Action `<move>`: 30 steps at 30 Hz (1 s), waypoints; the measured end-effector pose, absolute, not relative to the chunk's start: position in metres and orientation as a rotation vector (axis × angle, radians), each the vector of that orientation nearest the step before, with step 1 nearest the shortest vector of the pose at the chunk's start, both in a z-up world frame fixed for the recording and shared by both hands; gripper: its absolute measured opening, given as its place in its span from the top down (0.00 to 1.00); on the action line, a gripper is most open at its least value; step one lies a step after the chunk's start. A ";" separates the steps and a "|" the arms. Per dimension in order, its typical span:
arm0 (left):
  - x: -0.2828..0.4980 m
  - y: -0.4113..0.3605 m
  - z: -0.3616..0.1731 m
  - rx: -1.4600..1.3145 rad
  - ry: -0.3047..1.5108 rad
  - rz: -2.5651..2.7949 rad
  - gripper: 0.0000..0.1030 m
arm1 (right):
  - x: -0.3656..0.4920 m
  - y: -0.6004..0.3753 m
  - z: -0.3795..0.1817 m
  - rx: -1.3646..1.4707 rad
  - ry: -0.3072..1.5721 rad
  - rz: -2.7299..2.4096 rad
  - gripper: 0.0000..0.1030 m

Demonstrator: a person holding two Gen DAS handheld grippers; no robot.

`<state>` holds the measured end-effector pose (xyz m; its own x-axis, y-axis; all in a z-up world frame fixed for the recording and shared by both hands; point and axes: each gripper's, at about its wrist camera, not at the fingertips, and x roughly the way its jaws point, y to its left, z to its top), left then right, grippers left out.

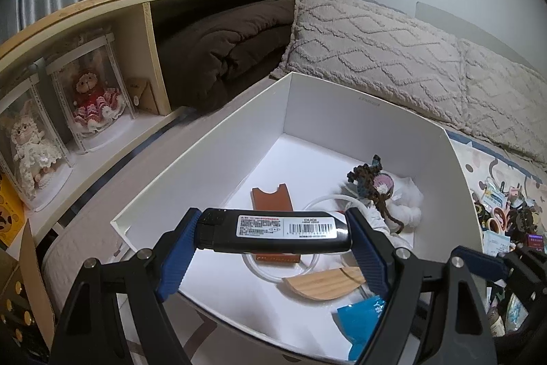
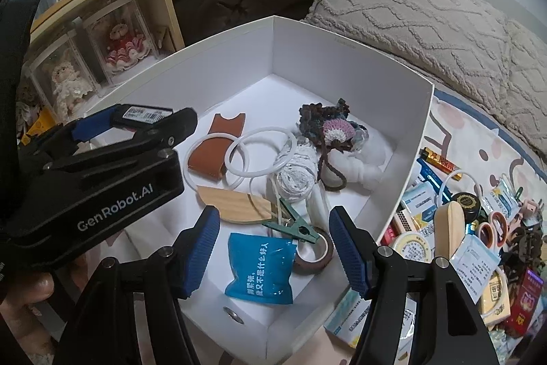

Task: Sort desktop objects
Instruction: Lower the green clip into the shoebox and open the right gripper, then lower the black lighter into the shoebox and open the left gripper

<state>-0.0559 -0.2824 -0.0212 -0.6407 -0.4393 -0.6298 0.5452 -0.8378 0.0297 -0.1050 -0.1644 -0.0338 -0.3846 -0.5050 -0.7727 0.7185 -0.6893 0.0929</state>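
Observation:
My left gripper [image 1: 273, 236] is shut on a black lighter with a white barcode label [image 1: 277, 235] and holds it above the near left part of the white box [image 1: 205, 146]. It also shows in the right wrist view [image 2: 143, 117]. My right gripper [image 2: 273, 248] is open and empty above the box's near edge, over a blue packet [image 2: 261, 265] and a green clip [image 2: 297, 226]. Inside the white box [image 2: 342, 33] lie a brown leather sleeve [image 2: 215, 147], white rings [image 2: 261, 153], a wooden leaf-shaped piece [image 2: 236, 206], a crocheted toy [image 2: 328, 125] and a tape roll [image 2: 316, 252].
A pile of loose small items [image 2: 471, 228] covers the mat right of the box: packets, scissors, a wooden brush, a round tin. A textured beige cushion [image 2: 427, 19] lies behind. A wooden shelf [image 1: 147, 23] with dolls in clear cases and a brown blanket stands at the left.

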 end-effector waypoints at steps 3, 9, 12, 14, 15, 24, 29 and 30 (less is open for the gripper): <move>-0.057 -0.282 -0.023 0.888 0.192 -2.420 0.19 | -0.106 -0.163 -0.033 1.058 0.324 -2.111 0.35; -0.058 -0.279 -0.026 0.903 0.150 -2.409 0.19 | -0.105 -0.164 -0.032 1.058 0.334 -2.114 0.35; -0.059 -0.278 -0.027 0.913 0.120 -2.401 0.19 | -0.105 -0.164 -0.032 1.060 0.336 -2.113 0.35; -0.059 -0.277 -0.028 0.918 0.110 -2.398 0.19 | -0.105 -0.164 -0.032 1.059 0.342 -2.114 0.35; -0.059 -0.277 -0.028 0.921 0.106 -2.398 0.19 | -0.105 -0.164 -0.032 1.057 0.344 -2.114 0.35; -0.062 -0.275 -0.027 0.976 0.031 -2.380 0.19 | -0.103 -0.164 -0.033 1.053 0.368 -2.112 0.35; -0.063 -0.276 -0.027 0.996 0.012 -2.366 0.19 | -0.101 -0.165 -0.033 1.050 0.391 -2.115 0.35; -0.063 -0.275 -0.027 0.999 -0.005 -2.362 0.19 | -0.100 -0.165 -0.033 1.050 0.395 -2.116 0.35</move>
<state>-0.0633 -0.2747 -0.0268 -0.5588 -0.5041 -0.6585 0.5011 -0.8379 0.2162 -0.1004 -0.1654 -0.0335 -0.4004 -0.4750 -0.7836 0.7257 -0.6865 0.0453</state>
